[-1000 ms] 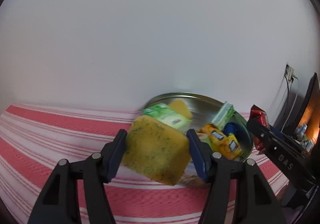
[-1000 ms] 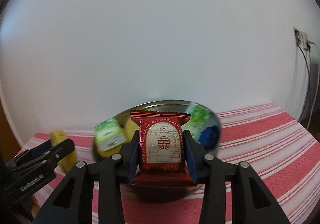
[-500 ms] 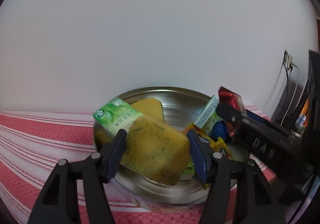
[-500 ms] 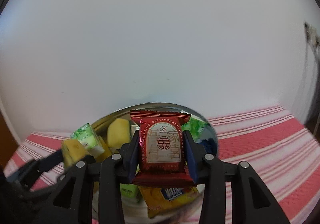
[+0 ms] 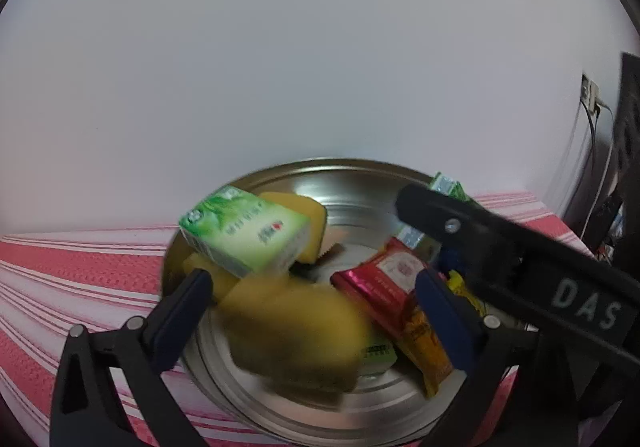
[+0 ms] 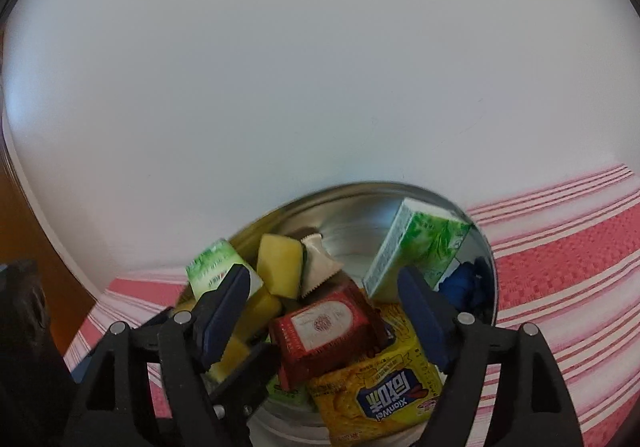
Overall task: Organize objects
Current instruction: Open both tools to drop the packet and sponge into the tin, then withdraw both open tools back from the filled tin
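A round metal bowl [image 5: 360, 183] [image 6: 360, 207] sits on a red-and-white striped cloth [image 5: 72, 267]. My left gripper [image 5: 316, 311] is open above it; a yellow sponge [image 5: 292, 335], blurred, lies free between the jaws inside the bowl. My right gripper [image 6: 324, 311] is open over the bowl; a red snack packet [image 6: 324, 327] [image 5: 384, 283] lies free in the bowl below it. The right gripper's finger [image 5: 500, 247] crosses the left wrist view.
The bowl also holds green boxes [image 5: 248, 235] [image 6: 420, 251], another yellow sponge [image 6: 280, 263], a yellow biscuit pack [image 6: 380, 391], a blue item [image 6: 468, 283]. A white wall [image 5: 320, 47] stands right behind. Cables and a socket [image 5: 590, 95] are far right.
Both grippers moved over the bowl and opened. The yellow sponge and the red packet were let go and dropped into the bowl.
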{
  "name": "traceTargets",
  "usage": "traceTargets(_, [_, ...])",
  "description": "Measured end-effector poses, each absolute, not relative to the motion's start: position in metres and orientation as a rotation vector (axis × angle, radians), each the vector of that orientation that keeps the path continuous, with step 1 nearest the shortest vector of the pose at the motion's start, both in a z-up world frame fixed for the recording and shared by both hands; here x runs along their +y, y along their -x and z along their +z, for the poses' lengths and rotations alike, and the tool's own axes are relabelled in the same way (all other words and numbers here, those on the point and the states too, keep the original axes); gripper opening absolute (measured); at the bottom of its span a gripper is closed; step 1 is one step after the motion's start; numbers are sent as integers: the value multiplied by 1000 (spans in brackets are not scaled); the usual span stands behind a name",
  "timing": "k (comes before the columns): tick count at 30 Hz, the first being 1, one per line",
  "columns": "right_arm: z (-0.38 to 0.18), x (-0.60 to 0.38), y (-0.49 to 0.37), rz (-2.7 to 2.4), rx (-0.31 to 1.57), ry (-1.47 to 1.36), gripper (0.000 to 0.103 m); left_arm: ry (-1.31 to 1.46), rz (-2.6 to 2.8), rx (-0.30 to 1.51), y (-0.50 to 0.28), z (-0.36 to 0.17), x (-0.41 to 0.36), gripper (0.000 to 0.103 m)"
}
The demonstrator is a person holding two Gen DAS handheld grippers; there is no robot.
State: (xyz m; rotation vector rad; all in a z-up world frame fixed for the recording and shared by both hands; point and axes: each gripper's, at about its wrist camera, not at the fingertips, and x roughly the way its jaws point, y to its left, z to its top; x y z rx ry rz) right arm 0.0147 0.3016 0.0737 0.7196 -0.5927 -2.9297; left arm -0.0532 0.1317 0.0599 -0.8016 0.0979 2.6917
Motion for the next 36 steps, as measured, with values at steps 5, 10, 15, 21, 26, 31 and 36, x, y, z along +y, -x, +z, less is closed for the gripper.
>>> traceTargets(5, [81,295,-45,-3012,-598,-638,79,785,2738,106,46,66,129,103])
traceTargets(10, [81,298,-64,-3114,-609,-605,79,781,2759,91,46,66,122,103])
traceTargets(15, [81,288,-81,-3239,-506,-584,82,755,2799,88,33,66,121,103])
traceTargets(21, [84,257,-101,-3341,-309,-515,88,697,2869,127,24,68,116,103])
traceTargets(26, [80,243,-119,-3368,-314,-484,93,682,2886,130,14,68,108,103])
traceTargets(31, [78,239,-120,-3398,-279,-479,93,608,2914,118,-7,75,92,103])
traceTargets(36, [90,234,-122,-3437,-233,-429,93,561,2920,130,-16,76,89,103])
